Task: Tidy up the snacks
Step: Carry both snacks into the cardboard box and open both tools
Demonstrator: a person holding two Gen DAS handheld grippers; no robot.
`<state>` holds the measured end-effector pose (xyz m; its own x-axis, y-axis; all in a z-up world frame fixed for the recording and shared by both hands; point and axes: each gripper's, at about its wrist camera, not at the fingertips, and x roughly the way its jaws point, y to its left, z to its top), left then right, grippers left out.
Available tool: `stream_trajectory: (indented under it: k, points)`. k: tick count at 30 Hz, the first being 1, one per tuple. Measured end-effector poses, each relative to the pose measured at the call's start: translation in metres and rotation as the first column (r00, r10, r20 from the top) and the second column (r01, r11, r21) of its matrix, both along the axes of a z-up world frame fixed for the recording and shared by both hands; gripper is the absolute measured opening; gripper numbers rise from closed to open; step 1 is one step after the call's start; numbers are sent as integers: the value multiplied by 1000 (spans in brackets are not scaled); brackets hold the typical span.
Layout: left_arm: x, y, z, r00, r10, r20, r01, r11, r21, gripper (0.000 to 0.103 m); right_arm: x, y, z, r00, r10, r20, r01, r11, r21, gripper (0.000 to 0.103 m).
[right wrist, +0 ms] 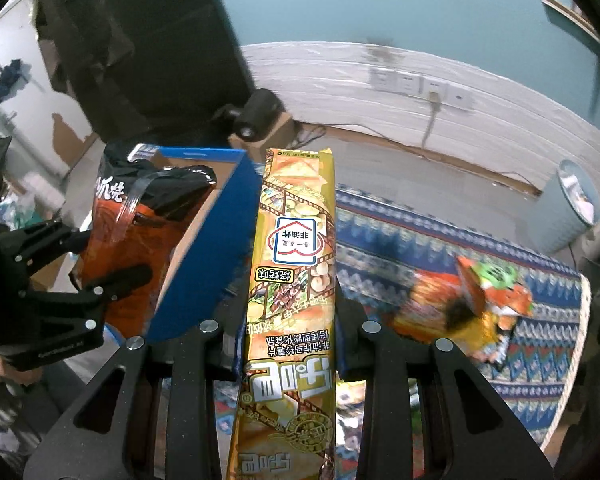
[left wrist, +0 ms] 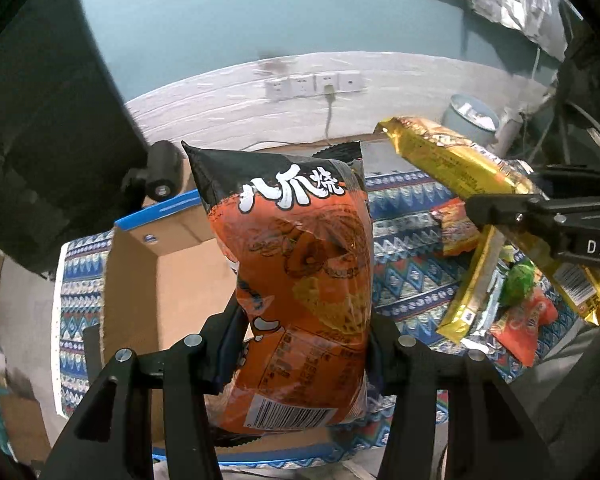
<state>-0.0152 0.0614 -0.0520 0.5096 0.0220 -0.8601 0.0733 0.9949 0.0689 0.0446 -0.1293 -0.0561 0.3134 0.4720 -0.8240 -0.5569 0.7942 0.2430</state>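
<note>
Altogether two snack packs are held up, one per claw. The left claw clamps one puffy orange-and-black snack bag by its lower part, and the bag stands upright above the one open cardboard box with blue edging. The right claw is pinched tight on one long, flat yellow snack pack, which points away from the camera, near the box's blue wall. Both packs are clear of the bench, which wears a blue patterned cloth. On that cloth, well apart from the box, lies one loose heap of remaining snacks: orange, gold and green wrappers, overlapping too much to count. Behind, four wall sockets sit in a row, one with a plug in it.
</note>
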Motion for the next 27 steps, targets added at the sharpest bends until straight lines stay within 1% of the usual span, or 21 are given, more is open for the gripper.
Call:
stream_trajectory:
  k: [7,16,20,27]
  points:
    - [-4,40,-5,997,83,-2,-83,997,-4,52,5,48,-4,998,58,-25,-58,998,0,31]
    - [-15,88,-15,987,161,-6,-161,987,0,52,7,109,-11,992,115,-50,-116,993,-13,31]
    - [-18,109,-25,979,203,-20,-203,979,11,52,9,136,-19,987,141,-73,-143,989,-24,31]
    - [-18,140,-43,962,266,-58,-265,964,12,52,10,170,-38,978,168,-120,-174,984,-41,31]
